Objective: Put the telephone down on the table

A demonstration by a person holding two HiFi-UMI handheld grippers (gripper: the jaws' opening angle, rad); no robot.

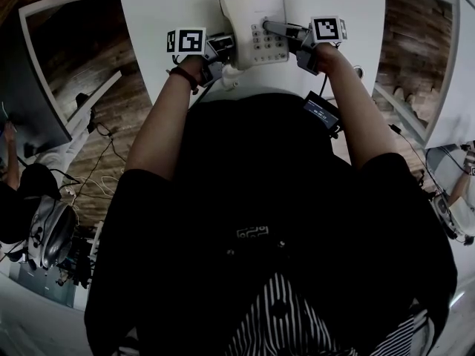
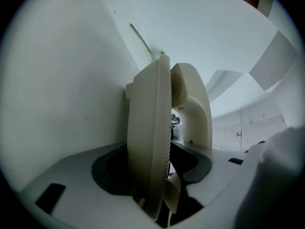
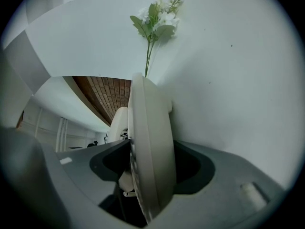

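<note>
A cream-white telephone (image 1: 256, 28) lies flat on the white table (image 1: 163, 6), keypad up, handset on its cradle. My left gripper (image 1: 220, 53) is at its near left corner and my right gripper (image 1: 286, 32) at its right edge. In the left gripper view the telephone's edge (image 2: 147, 128) stands between the jaws of the left gripper (image 2: 152, 175), with the handset (image 2: 190, 104) behind it and gaps beside the pads. The right gripper view has the same edge (image 3: 150, 137) between the spread jaws of the right gripper (image 3: 152, 175). Both grippers are open.
A sprig of white flowers (image 3: 157, 15) lies on the table beyond the telephone. The phone's cord (image 1: 230, 76) hangs at the near table edge. A small black device with a lit screen (image 1: 320, 111) sits by my right forearm. Wooden floor surrounds the table.
</note>
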